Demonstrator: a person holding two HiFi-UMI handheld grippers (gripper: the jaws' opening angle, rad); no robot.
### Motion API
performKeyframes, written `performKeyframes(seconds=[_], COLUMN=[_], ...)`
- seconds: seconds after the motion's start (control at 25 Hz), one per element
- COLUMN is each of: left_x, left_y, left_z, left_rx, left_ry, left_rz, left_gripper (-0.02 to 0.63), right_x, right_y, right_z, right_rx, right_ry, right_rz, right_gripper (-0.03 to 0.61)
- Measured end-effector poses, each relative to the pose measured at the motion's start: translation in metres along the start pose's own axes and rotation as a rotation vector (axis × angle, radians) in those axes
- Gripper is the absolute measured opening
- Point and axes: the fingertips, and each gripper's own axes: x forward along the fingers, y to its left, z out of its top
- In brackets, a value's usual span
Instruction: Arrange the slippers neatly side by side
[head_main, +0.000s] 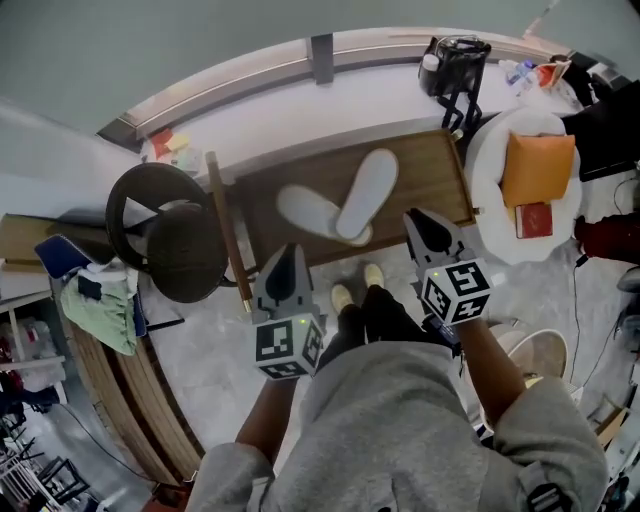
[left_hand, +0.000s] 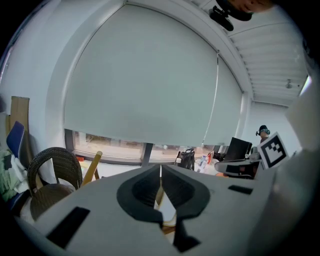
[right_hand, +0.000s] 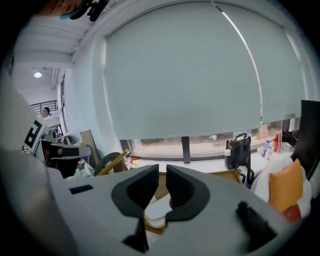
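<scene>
Two white slippers lie on a brown wooden board (head_main: 430, 165) on the floor ahead of me. One slipper (head_main: 303, 210) lies flat, and the other slipper (head_main: 370, 190) rests slantwise across its right end. My left gripper (head_main: 289, 251) hovers shut just short of the board's near edge, below the left slipper. The right gripper (head_main: 420, 218) is shut too, with nothing in it, to the right of the pair. In the left gripper view the left gripper (left_hand: 160, 169) has its jaws together, with a bit of white slipper (left_hand: 168, 214) behind. The right gripper (right_hand: 162, 172) shows a thin slit and a slipper (right_hand: 154, 214) below.
A dark wicker chair (head_main: 165, 235) and a leaning wooden pole (head_main: 228, 235) stand left of the board. A white round seat (head_main: 500, 240) with an orange cushion (head_main: 538, 168) and a red book (head_main: 533, 219) is at the right. A black bag (head_main: 455, 65) sits by the window ledge. My feet (head_main: 357, 285) stand at the board's edge.
</scene>
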Motion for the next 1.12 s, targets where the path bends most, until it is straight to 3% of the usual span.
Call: performKeyframes(seconds=[0.2,0.32,0.4,0.72,0.92,1.12], left_x=[0.040,0.060,0.072,0.123,0.146,0.160], left_y=[0.002,0.009,0.014,0.026,0.036,0.042], left_z=[-0.009,-0.019,-0.025,-0.066,-0.094,-0.123], left_rx=[0.007,0.005,-0.016,-0.060,-0.066,-0.084], left_ry=[0.052,0.082,0.104,0.172,0.218,0.265], left_rz=[0.020,0.059,0.075,0.122,0.142,0.159], left_gripper=[0.021,0.021,0.021,0.021,0.021,0.021], right_x=[0.040,0.066,0.084,0.141,0.164,0.180], right_y=[-0.031,-0.042,-0.047,-0.061,-0.070,-0.076], right_z=[-0.015,-0.030,-0.039,-0.085,-0.113,-0.142], right_rx=[0.104,0.195,0.231,0.242,0.273,0.370], right_ry=[0.072,0.119,0.147,0.247,0.299,0.340], right_rz=[-0.016,-0.008,-0.006,0.014,-0.022,-0.051], right_gripper=[0.036,0.108,0.117,0.135,0.138,0.140])
